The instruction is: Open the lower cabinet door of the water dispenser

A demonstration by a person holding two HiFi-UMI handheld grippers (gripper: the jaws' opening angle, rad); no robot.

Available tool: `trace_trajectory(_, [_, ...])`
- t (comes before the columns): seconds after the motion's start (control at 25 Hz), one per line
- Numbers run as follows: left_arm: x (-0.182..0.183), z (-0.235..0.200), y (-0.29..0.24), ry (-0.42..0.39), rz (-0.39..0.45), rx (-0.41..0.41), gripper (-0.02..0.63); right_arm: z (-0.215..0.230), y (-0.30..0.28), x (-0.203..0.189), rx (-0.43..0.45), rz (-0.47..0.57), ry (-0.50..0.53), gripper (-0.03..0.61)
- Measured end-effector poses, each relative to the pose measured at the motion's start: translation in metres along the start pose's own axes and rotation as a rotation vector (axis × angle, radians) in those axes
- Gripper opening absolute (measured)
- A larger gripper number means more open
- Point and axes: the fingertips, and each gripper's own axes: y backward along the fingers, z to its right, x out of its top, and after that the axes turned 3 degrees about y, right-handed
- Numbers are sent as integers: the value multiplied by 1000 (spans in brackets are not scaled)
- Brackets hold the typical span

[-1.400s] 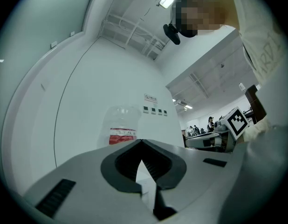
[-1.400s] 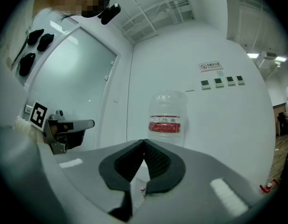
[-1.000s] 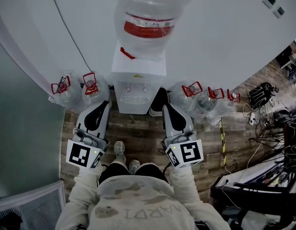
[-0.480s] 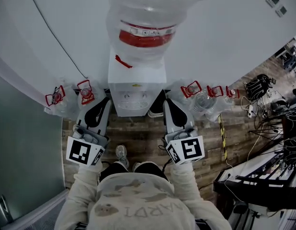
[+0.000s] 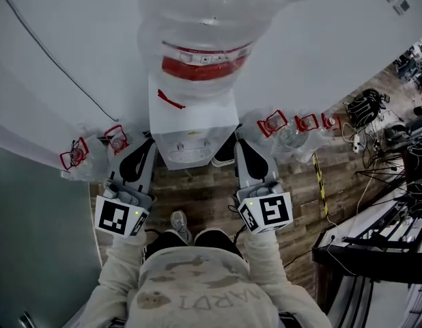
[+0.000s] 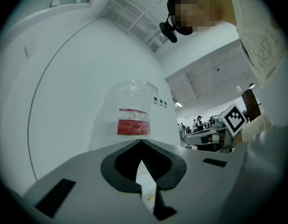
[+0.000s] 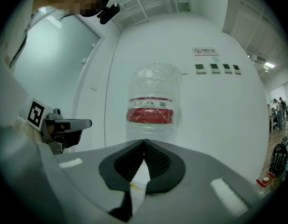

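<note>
Water dispenser (image 5: 190, 125) stands against the wall (image 5: 74, 33) straight ahead, its lower cabinet door hidden beneath the tap panel (image 5: 190, 143). Pinched together and empty, the left tongs (image 5: 147, 144) and right tongs (image 5: 240, 144) flank it, level, probably poised to drop toward that door.

Light: bright, even, from overhead; ceiling light (image 7: 269, 65) flares at the right gripper view's edge. White wall (image 5: 74, 53) nearly washed out. Shadows: soft. Lens: heavy fisheye bowing, black vignette corners. Focus: left tool (image 6: 142, 141) and right tool (image 7: 144, 141) blurred close up; bottle (image 7: 152, 101) sharp.
</note>
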Motion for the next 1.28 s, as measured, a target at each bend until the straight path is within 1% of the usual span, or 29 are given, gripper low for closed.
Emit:
trace_trajectory(0.28, [-37, -21, -20, 30, -58, -51, 3, 7, -20, -36, -55, -61, -28, 9])
trace_trajectory(0.44, [-56, -27, -26, 49, -84, -78, 2, 5, -25, -56, -72, -96, -45, 9])
trace_trajectory(0.68, [-78, -26, -30, 61, -106, -105, 3, 8, -29, -76, -86, -116, -53, 9])
trace_trajectory(1.04, [-102, -26, -19, 71, -138, -69, 3, 7, -31, -103, -51, -148, -53, 9])
trace_trajectory(1.28, [-112, -12, -12, 65, -140, -41, 3, 9, -21, -123, -20, -163, -58, 9])
